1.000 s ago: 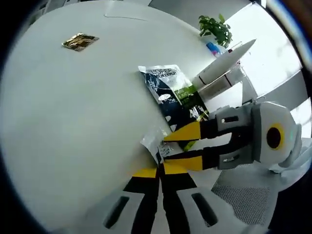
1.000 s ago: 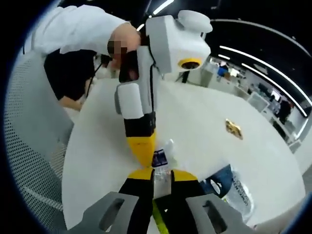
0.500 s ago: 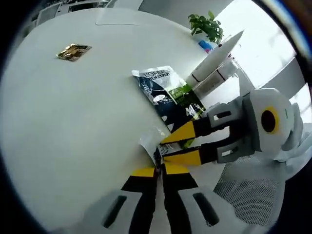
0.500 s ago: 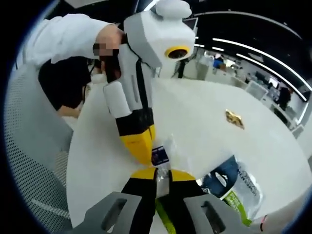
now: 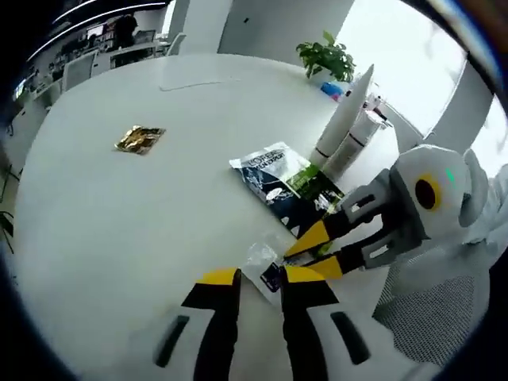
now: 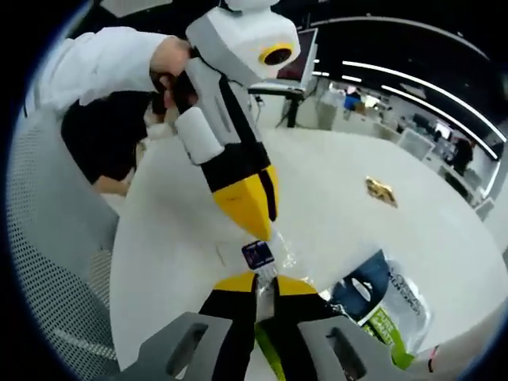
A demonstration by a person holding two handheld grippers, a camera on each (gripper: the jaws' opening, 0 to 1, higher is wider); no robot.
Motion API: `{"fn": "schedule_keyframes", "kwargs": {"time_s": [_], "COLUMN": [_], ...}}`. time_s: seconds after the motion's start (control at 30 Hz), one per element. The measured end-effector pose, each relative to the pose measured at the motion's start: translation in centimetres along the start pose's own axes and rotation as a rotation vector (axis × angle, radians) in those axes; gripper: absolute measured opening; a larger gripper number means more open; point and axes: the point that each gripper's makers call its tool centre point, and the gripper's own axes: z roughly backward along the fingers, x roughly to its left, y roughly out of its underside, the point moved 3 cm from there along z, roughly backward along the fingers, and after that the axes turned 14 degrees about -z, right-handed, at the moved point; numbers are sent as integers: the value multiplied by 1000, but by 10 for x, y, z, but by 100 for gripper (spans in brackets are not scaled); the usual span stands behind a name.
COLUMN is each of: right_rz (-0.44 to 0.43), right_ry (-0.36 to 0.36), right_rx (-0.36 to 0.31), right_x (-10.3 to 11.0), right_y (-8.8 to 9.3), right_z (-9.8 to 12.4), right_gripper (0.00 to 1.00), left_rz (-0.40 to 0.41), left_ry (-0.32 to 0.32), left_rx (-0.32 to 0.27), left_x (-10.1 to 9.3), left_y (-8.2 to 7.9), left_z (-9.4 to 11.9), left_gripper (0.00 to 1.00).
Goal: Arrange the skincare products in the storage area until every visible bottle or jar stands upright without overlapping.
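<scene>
My right gripper [image 6: 266,279] has its two jaws squeezed together on the small clear packet [image 6: 262,255], the one with a dark label, and in the left gripper view I see this same gripper [image 5: 298,252] coming in from the right, pinching the packet [image 5: 266,266]. My left gripper [image 5: 260,278] has its jaws apart with a gap between them, and they hold nothing; the packet sits just past their tips. In the right gripper view the left gripper [image 6: 252,208] points down at the packet, and I can't tell if its tip touches it. The packet is near my edge of the round white table [image 5: 119,206]. I count three things on the table: this one small clear packet, one big dark blue and green pouch [image 5: 287,181] lying flat beside it toward the far right edge, and one little gold wrapper [image 5: 140,139] well apart, toward the far left. One green plant [image 5: 325,57] sits at the far edge.
</scene>
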Motion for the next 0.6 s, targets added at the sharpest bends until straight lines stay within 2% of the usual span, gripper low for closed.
{"fn": "schedule_keyframes", "kwargs": {"time_s": [0.07,0.1,0.2,0.3,0.47,0.6], "right_rz": [-3,-3,-7,-6,-10,-20], "right_ry": [0,0,0,2,4,4], "right_rx": [-1,-1,-2,-4,-3,-1], "right_x": [0,0,0,1,1,2], "right_y": [0,0,0,0,0,0], "right_z": [0,0,0,0,1,1], "right_gripper": [2,2,2,1,1,2], "left_rz": [-106,-123,-157,-181,-266,-308], "left_ry": [43,56,45,23,22,14], "left_rx": [-19,-6,35,14,60,70], "left_x": [-10,-13,-14,-11,-9,-8], "left_y": [0,3,10,6,11,14], "left_z": [-3,-4,-11,-11,-13,-15], "left_gripper": [22,24,27,28,29,29]}}
